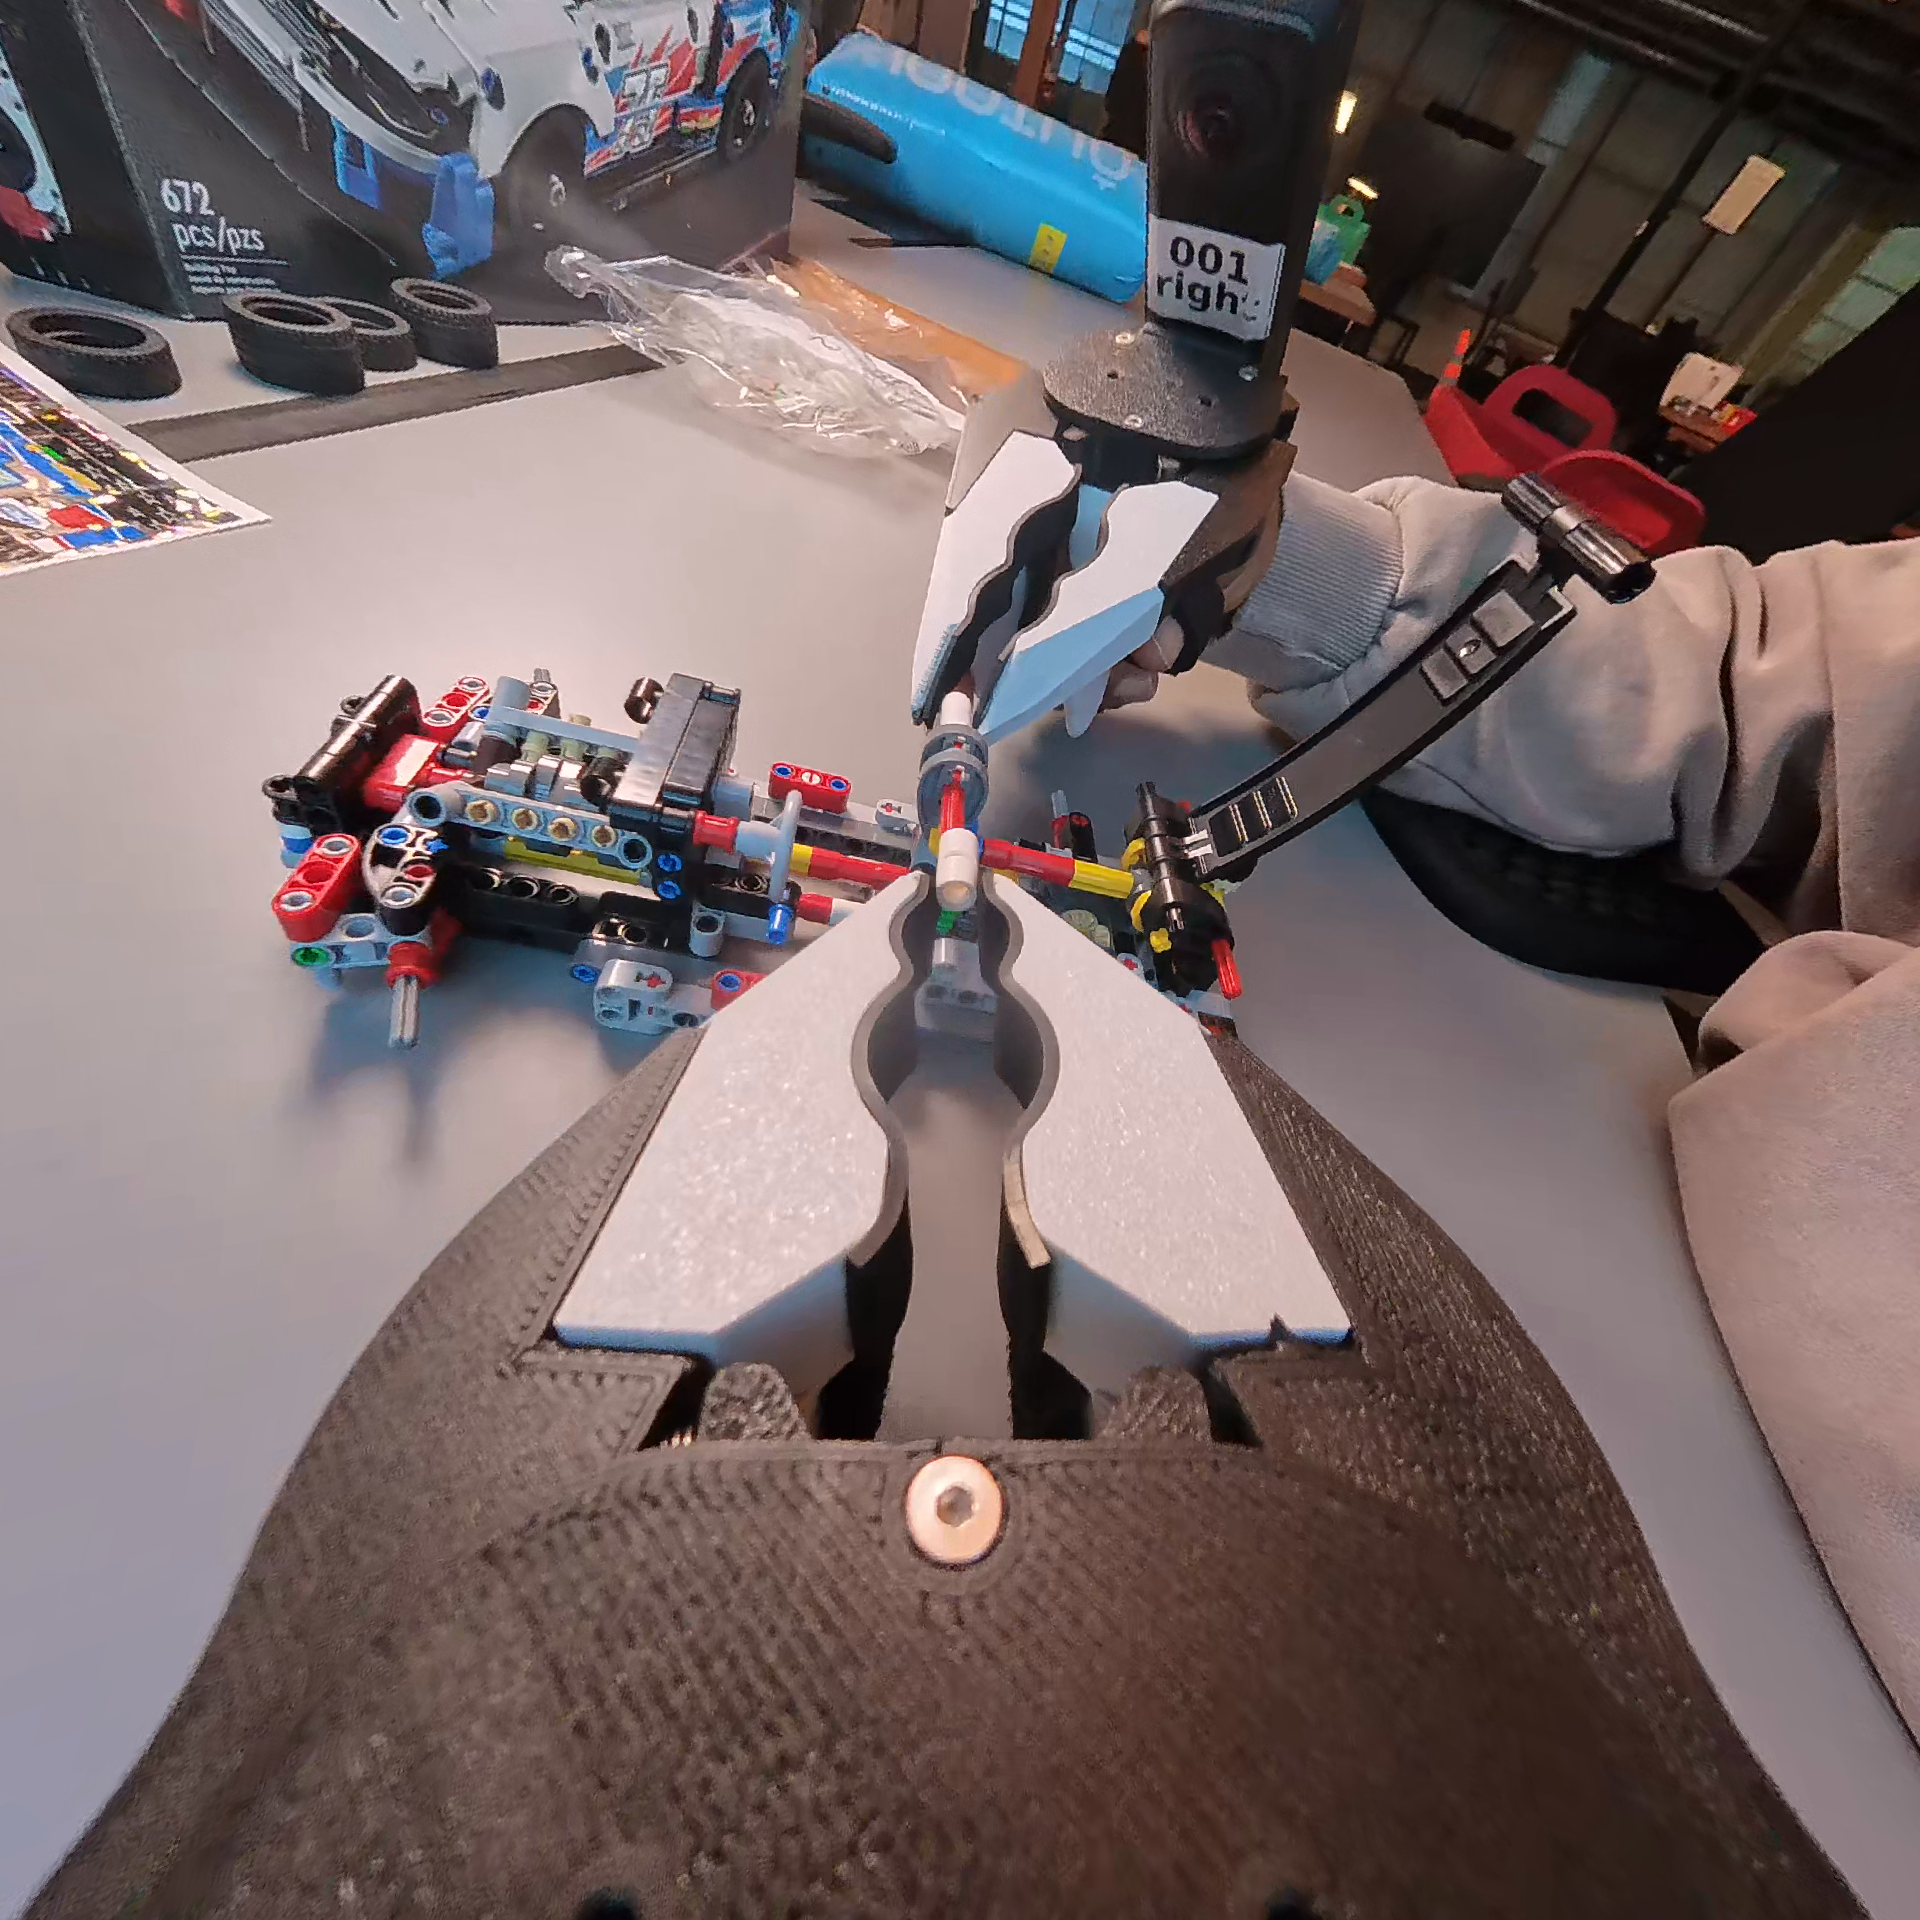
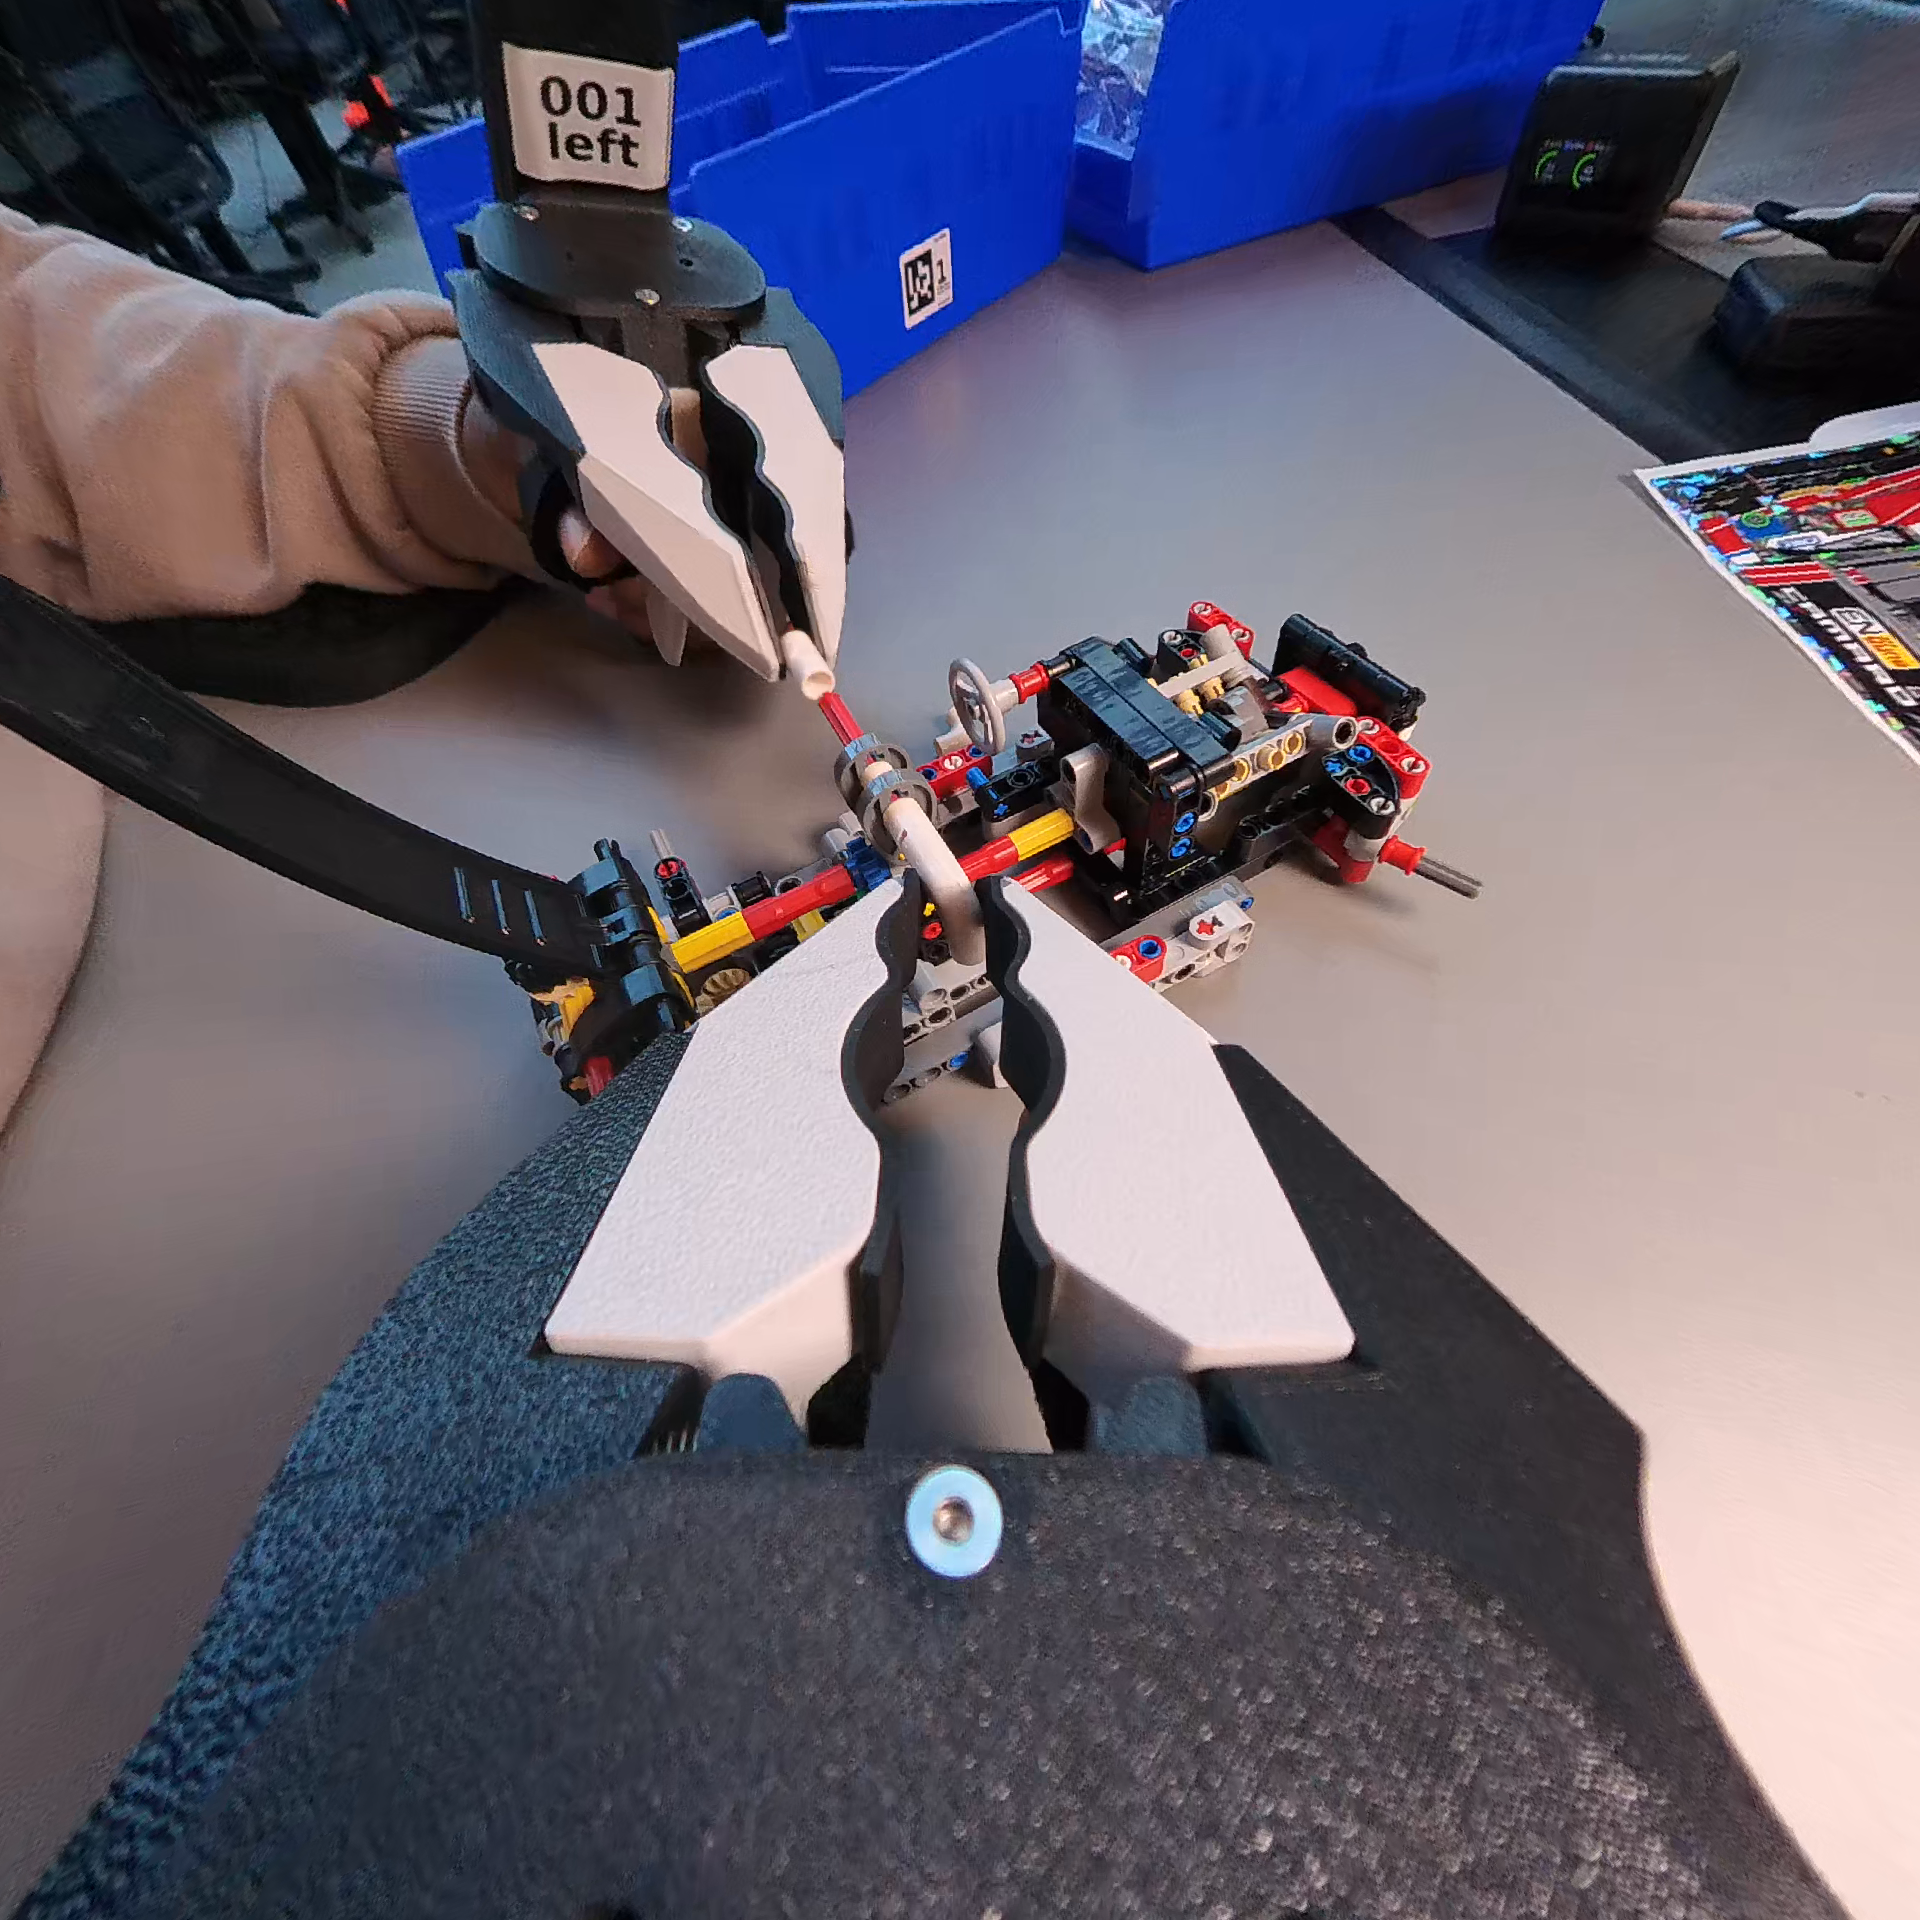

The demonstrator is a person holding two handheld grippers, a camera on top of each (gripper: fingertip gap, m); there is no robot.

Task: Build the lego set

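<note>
Both grippers were clamped on one small axle assembly [image 2: 894,795] (red rod, white sleeves): the left gripper [image 1: 956,883] and the right gripper [image 2: 951,894] held opposite ends, just above the half-built car chassis [image 2: 1174,779] on the grey table [image 2: 1351,1143].

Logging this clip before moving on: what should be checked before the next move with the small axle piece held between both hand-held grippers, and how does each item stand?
1. Left hand-held gripper closed on one white end of the axle piece: ok.
2. Right hand-held gripper closed on the other white end: ok.
3. Grey discs seated on the red axle between the two grips: ok.
4. Chassis resting on the table, free of either gripper: ok.
5. Axle piece lined up with its mounting holes in the chassis: cannot tell.
</note>
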